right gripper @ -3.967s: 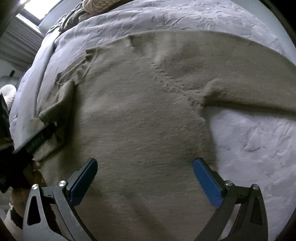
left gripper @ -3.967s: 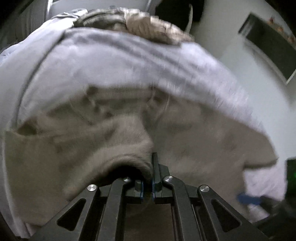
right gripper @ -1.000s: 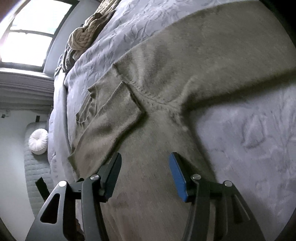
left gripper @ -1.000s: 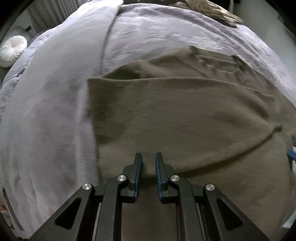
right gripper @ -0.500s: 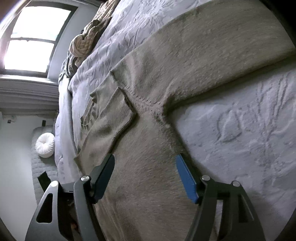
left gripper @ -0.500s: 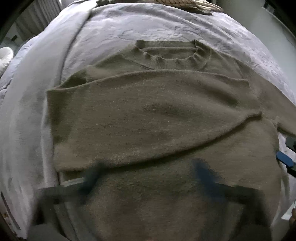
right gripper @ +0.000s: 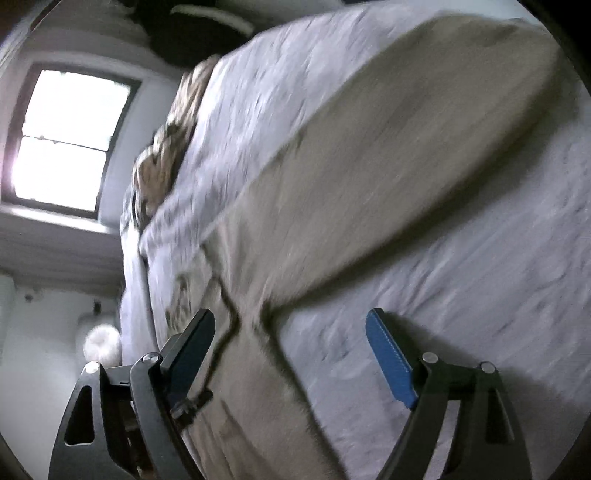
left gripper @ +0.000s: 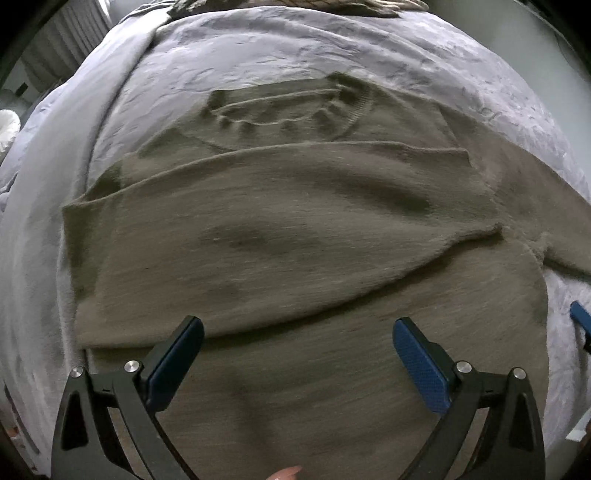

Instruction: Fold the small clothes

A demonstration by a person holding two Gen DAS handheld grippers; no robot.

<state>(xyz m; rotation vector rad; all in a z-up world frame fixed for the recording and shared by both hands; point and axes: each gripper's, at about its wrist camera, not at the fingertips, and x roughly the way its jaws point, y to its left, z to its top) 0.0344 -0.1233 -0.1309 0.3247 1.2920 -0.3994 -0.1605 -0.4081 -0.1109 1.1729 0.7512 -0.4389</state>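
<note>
A taupe knit sweater [left gripper: 295, 229] lies flat on a grey bed cover [left gripper: 332, 48], collar [left gripper: 288, 107] away from me. Its left sleeve is folded across the chest. My left gripper [left gripper: 297, 339] is open and empty, hovering over the sweater's lower body. My right gripper [right gripper: 290, 339] is open and empty above the sweater's right side near the armpit, where the outstretched right sleeve [right gripper: 388, 155] runs away over the bed cover [right gripper: 480, 295]. One blue fingertip of the right gripper shows at the right edge of the left wrist view [left gripper: 580, 317].
A pile of cream and brown knitted clothes [right gripper: 162, 162] lies at the far end of the bed, also in the left wrist view [left gripper: 388, 4]. A bright window [right gripper: 62, 136] and a white round cushion [right gripper: 101, 341] lie beyond the bed's left side.
My left gripper let go of the folded left sleeve, opened wide and drew back over the lower body. My right gripper opened wider and swung right towards the outstretched sleeve.
</note>
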